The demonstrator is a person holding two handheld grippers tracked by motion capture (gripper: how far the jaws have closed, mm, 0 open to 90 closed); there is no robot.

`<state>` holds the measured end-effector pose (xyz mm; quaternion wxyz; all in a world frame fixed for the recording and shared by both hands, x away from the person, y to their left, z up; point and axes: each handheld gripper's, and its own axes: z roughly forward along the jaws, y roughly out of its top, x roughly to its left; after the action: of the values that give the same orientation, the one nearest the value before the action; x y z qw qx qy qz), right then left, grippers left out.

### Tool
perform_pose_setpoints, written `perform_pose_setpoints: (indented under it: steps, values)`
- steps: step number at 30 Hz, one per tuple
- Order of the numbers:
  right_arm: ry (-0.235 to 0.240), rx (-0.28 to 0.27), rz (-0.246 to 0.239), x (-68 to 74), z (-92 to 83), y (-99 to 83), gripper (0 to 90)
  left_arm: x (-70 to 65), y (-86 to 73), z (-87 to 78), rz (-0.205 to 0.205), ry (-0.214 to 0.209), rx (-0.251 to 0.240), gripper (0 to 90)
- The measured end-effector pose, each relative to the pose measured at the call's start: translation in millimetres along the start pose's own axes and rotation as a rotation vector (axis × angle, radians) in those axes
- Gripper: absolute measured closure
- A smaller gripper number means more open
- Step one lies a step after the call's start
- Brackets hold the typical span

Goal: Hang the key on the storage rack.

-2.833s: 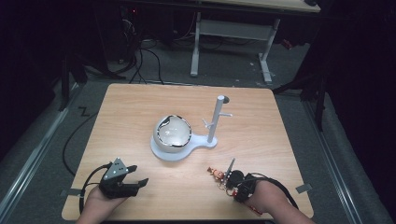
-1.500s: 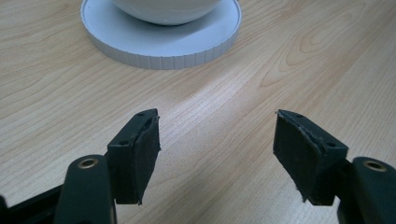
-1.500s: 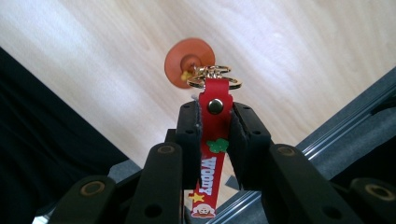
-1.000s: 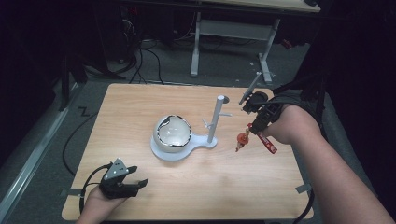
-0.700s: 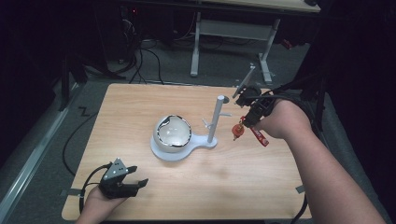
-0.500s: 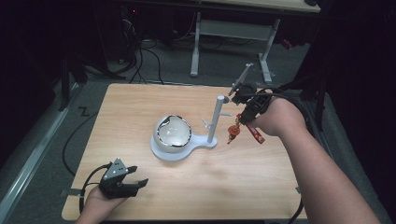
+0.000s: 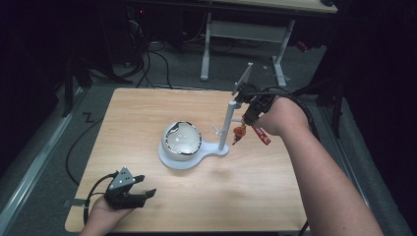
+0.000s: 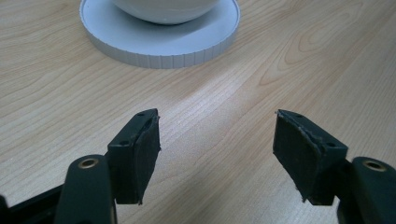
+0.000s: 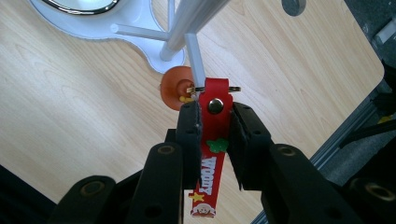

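Near the middle of the pale wooden worktop (image 7: pixel 147 118) stands a white plastic stand with a round base and an upright post (image 7: pixel 227 125) bearing short side pegs; a white bowl with a dark rim (image 7: pixel 182 140) sits on the round part of that base. Just right of the post, toward the worktop's right edge, the right gripper (image 7: pixel 248 110) is held raised above the surface, the person's forearm reaching in from the bottom right corner. Its jaws are clenched on a red rubber key strap printed with "WOODY" (image 9: pixel 212 140), pinching it just below its metal snap. In the right gripper view the strap's top ring lies against one of the post's thin pegs (image 9: pixel 196 60), and an orange round charm (image 9: pixel 175 88) hangs behind it; whether the ring is around the peg or only beside it cannot be told. At the worktop's near left corner the left gripper (image 7: pixel 129 192) rests low on the wood, its jaws spread wide with nothing between them, pointing toward the stand's base.
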<state>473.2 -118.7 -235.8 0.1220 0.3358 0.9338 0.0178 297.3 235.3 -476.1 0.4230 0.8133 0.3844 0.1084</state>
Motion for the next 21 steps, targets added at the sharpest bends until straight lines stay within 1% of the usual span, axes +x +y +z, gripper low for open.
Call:
perform_pose_setpoints:
  steps: [1,3,4,5,6,10,11,13,14,15,16,18,21]
  values:
    - [0.000,0.004,0.007,-0.3,1.1,0.7,74.5,0.0,0.0,0.0,0.000,0.000,0.000,32.2]
    - [0.000,0.002,0.008,-2.3,3.3,1.9,74.5,0.1,0.0,0.1,0.000,-0.001,0.000,32.2]
    - [0.002,0.004,0.018,-3.3,4.2,2.2,74.5,0.0,0.0,0.0,0.001,-0.002,0.002,32.2]
    - [0.003,0.003,0.012,-5.1,5.2,2.5,74.4,0.0,0.1,0.0,0.002,-0.002,0.004,32.2]
    - [0.006,0.006,0.027,-5.1,5.7,2.6,74.4,-0.1,0.1,0.0,0.002,-0.003,0.003,32.2]
    - [0.002,0.004,0.014,-5.3,6.5,3.6,74.4,-0.1,0.0,0.2,0.001,-0.002,0.000,32.2]
    - [0.003,0.009,0.023,-4.8,6.4,3.7,74.3,-0.1,0.1,0.2,0.001,-0.002,0.001,32.2]
    - [0.002,-0.003,0.023,-5.6,6.5,4.0,73.6,-0.4,0.2,0.1,0.003,-0.003,0.003,32.2]
    - [-0.004,-0.010,0.011,-6.7,5.8,4.4,72.7,-0.5,0.2,0.1,0.003,-0.003,0.003,32.2]
    - [-0.008,-0.015,0.026,-5.7,4.9,4.5,74.5,-0.5,0.2,0.1,0.003,-0.003,0.003,32.2]
    - [-0.015,-0.015,0.029,-4.8,3.9,4.5,76.1,-0.6,0.2,0.2,0.003,-0.003,0.004,32.2]
    - [-0.006,-0.014,0.023,-3.5,3.5,4.0,76.9,-0.6,0.2,0.4,0.003,-0.004,0.005,32.2]
    - [-0.011,-0.008,0.018,-3.4,3.2,2.7,77.3,-0.6,0.1,0.9,0.004,-0.005,0.006,32.2]
